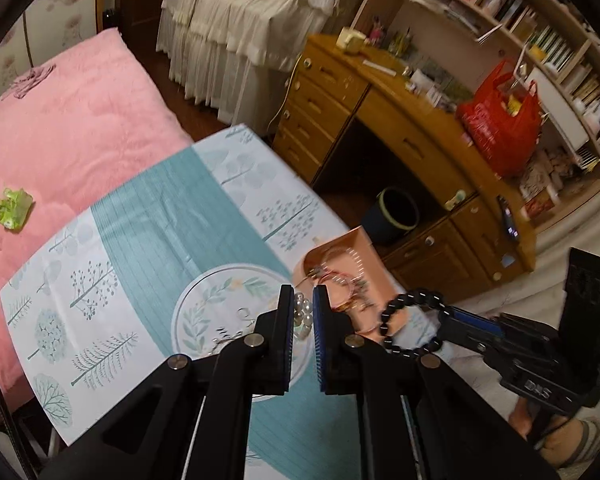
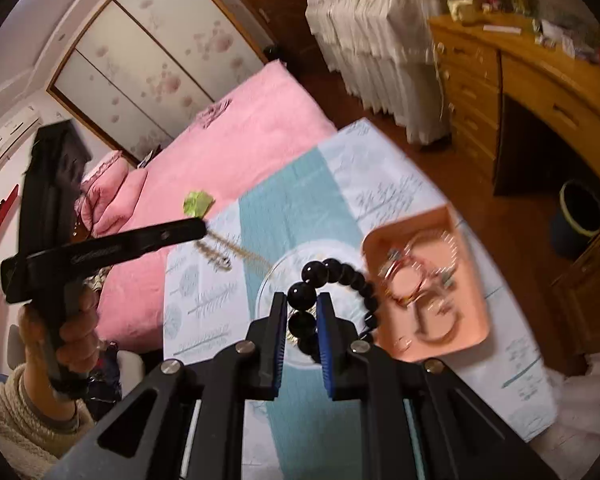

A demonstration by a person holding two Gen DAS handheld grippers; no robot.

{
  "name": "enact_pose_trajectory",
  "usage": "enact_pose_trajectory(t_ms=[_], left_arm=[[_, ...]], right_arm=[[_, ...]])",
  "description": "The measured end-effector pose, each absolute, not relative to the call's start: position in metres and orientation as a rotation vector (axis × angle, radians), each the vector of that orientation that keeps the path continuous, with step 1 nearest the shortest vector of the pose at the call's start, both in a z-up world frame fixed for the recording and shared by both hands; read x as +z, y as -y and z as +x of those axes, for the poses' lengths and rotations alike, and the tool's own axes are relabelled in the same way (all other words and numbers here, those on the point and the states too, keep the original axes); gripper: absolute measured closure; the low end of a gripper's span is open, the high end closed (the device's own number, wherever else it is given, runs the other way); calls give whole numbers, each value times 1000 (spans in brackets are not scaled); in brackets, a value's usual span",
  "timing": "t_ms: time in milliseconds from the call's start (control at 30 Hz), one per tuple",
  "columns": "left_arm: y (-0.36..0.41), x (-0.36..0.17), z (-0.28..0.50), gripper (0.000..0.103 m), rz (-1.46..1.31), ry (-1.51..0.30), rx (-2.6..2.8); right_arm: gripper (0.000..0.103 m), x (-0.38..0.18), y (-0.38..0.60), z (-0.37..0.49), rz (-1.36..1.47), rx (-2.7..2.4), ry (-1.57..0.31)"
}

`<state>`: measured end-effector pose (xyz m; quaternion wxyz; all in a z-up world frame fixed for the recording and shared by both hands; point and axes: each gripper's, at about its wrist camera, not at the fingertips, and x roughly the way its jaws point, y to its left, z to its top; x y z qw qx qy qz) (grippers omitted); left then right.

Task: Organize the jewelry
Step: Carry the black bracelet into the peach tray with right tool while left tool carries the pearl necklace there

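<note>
Jaws pinch black bead bracelet point(image 2: 332, 280).

tray point(image 2: 466, 344) on cloth point(image 2: 300, 208) | bangles point(image 2: 404, 286) in tray | bed point(image 2: 236, 128) behind cloth

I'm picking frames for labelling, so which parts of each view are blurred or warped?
Right wrist view: motion blur smears the pink tray and its bangles; the black bead bracelet stays fairly sharp. Left wrist view: mostly crisp, the tray softly blurred. Both bend the room strongly toward dark fisheye corners.

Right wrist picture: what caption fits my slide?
Right gripper holds a black bead bracelet above the pink tray.
</note>
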<state>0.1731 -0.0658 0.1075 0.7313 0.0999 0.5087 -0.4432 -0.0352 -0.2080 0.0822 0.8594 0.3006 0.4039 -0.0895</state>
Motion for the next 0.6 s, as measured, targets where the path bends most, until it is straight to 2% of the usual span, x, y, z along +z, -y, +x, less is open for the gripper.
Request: enact_pose_trajectory(t_ms=[267,600], left_arm=[[84,129,135,96,170,-1119,-953],[129,88,96,96,164,-1208,-874]], right_arm=[[89,53,251,-41,637,-178,-897],[89,0,285,-44,635,-98,-1021]])
